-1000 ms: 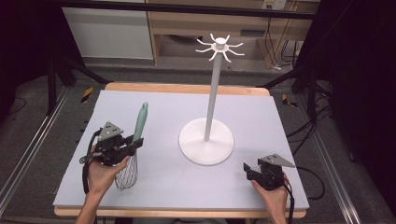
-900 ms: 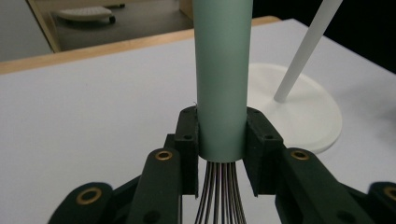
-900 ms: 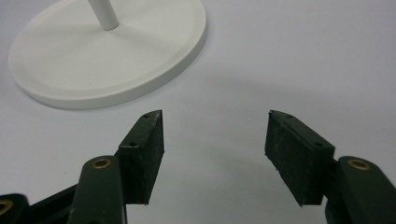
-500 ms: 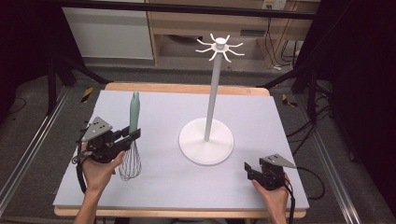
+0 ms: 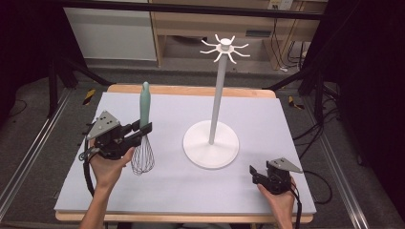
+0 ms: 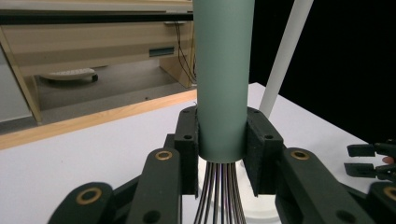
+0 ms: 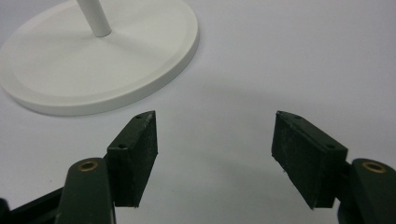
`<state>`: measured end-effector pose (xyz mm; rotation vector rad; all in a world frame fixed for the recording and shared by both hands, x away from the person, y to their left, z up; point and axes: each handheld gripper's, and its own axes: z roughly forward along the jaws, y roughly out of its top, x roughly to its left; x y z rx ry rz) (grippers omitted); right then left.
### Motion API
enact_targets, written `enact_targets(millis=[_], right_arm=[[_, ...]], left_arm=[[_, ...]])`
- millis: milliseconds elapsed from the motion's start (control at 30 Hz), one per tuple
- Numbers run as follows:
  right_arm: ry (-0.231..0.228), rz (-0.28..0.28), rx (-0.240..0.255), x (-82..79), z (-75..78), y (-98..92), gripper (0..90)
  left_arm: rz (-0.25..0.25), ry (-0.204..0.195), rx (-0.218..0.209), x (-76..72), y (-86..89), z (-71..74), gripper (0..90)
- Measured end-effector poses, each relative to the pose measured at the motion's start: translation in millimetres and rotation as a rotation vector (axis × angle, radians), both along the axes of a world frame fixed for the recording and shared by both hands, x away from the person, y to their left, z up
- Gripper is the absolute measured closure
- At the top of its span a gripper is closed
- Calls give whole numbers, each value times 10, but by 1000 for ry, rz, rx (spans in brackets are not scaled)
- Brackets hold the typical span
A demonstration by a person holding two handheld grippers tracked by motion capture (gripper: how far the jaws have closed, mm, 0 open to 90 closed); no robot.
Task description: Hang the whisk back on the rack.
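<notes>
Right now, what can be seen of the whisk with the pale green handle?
The whisk with the pale green handle stands upright, handle up. Its thin metal wire loops hang below, over the grey-white table mat. The left gripper is shut on the handle's lower end, just above the wires. The handle looks smooth, matte, rounded at the top.

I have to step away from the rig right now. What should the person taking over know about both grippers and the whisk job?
Left gripper: shut on the whisk at the base of its green handle, held upright, wires down, lifted over the grey mat.
Right gripper: open, empty, resting on the mat near the front right corner.
White hook stand: mid-table, nothing on its hooks.
Done: whisk picked up. Left: probably hanging it on a hook on the stand.
</notes>
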<state>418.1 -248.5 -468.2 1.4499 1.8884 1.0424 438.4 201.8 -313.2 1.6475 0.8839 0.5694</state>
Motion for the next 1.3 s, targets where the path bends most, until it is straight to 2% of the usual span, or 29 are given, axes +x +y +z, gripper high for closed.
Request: enact_targets(millis=[167,633,767,900,1167,1300], right_arm=[[-10,-2,0,-3,4,-14,310],[-6,6,-6,21,-31,-15,305],[-9,5,-12,23,-29,-10,302],[-9,3,-10,16,-25,-12,300],[-11,1,-9,24,-33,-18,300],[-11,2,-4,22,-27,-17,300]], left_arm=[[-14,-13,-18,19,-75,74,686],[-61,-61,-29,101,-268,301,686],[-64,-76,-18,124,-314,351,686],[-72,-78,-32,179,-368,374,685],[-83,-91,-21,237,-458,435,686],[-105,-98,-15,245,-496,475,686]])
